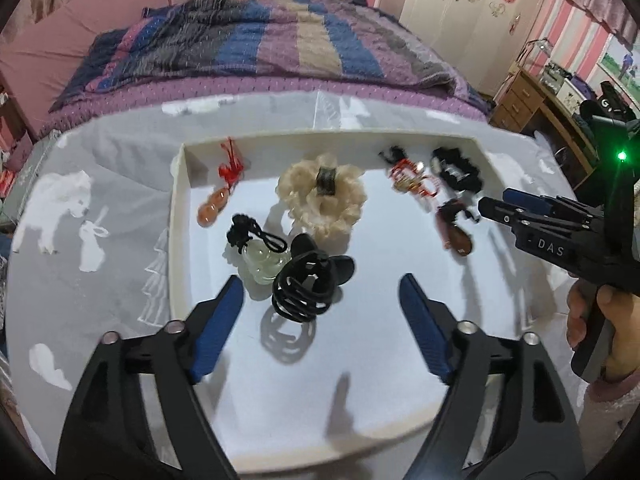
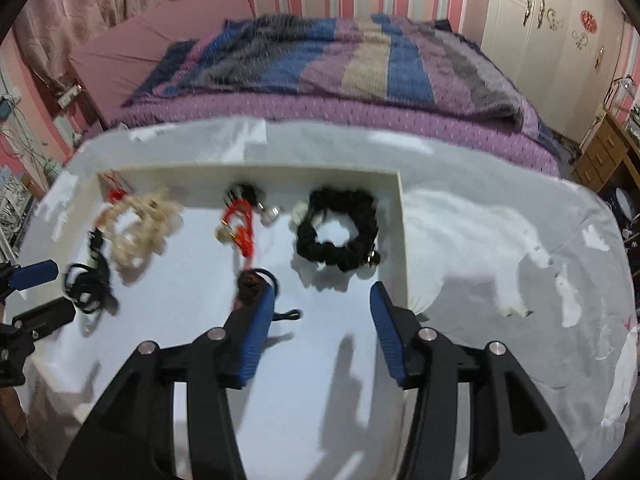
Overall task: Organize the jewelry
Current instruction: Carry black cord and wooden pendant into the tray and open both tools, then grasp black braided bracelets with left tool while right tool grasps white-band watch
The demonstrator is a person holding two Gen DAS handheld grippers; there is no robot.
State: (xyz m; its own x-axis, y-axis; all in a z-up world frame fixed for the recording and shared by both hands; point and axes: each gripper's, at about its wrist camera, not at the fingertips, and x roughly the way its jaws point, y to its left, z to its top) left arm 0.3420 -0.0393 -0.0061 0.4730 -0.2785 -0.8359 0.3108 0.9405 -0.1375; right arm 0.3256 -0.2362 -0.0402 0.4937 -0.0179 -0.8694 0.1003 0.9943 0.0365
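Two grippers low over the shallow white cardboard tray (image 1: 176, 216), both spread, neither pinching anything. Left gripper (image 1: 320, 282) wide open around the black plastic claw hair clip (image 1: 312, 284), pads clear of it on both sides; clip sitting at the tray's near-left, touching the pale green jade pendant on a black cord (image 1: 260, 260).

Right gripper (image 2: 323, 290) about half open over the tray's near-right corner, only bare tray floor between its pads. Dark brown oval pendant on a black cord (image 2: 250, 280) lying just outside that gripper's left finger, partly hidden behind it, cord end trailing toward the gap. Long axis seen from the left wrist as slanting from the tray's far side toward its near edge. Clearly the right hand's pick, well apart from the left.

Probably needs a small shift toward the tray's centre to straddle the pendant across its narrow side. Not much slack the other way: tray's right wall (image 2: 402, 240) close beside the right finger. Black fabric scrunchie (image 2: 338, 232) just ahead toward the far-right corner, red cord bracelet with metal charms (image 2: 240, 220) ahead near the far wall. Open floor only through the tray's middle and near edge. Worth watching that loose cord for snagging.
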